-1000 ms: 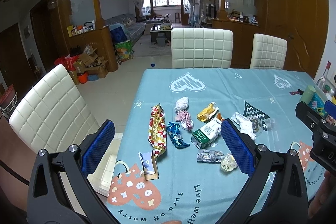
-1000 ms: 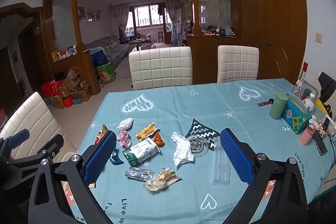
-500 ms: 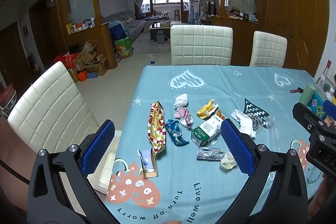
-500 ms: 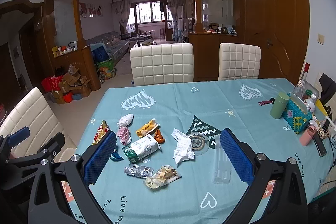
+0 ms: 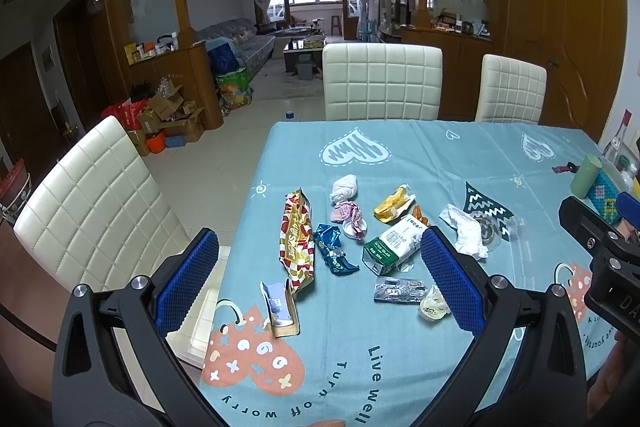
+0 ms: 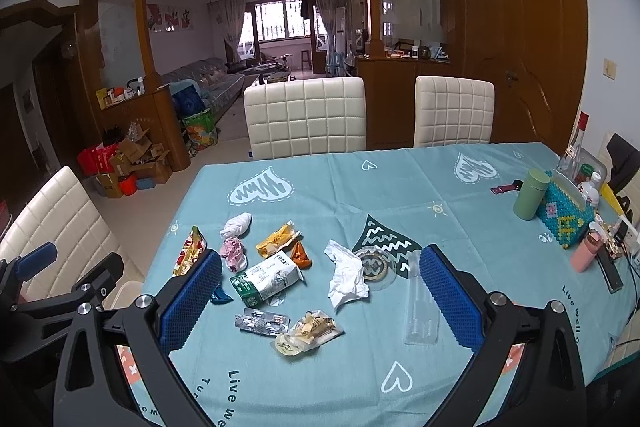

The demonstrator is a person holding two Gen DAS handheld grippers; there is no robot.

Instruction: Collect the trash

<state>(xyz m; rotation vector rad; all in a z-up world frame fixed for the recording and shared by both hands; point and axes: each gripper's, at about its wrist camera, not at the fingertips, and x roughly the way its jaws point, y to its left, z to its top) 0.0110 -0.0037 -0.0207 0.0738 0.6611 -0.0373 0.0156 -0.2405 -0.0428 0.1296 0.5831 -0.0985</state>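
We hold the left gripper (image 5: 320, 275) and right gripper (image 6: 320, 283) wide apart, both empty; the wrappers (image 6: 266, 277) lie mid-frame on the table (image 6: 400, 187).

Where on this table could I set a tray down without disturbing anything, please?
The far half of the tablecloth is bare, between the litter and the two white chairs. The near edge below the clear plastic tray is also free. It is crowded around the milk carton and crumpled tissue, and along the right edge by the green cup.
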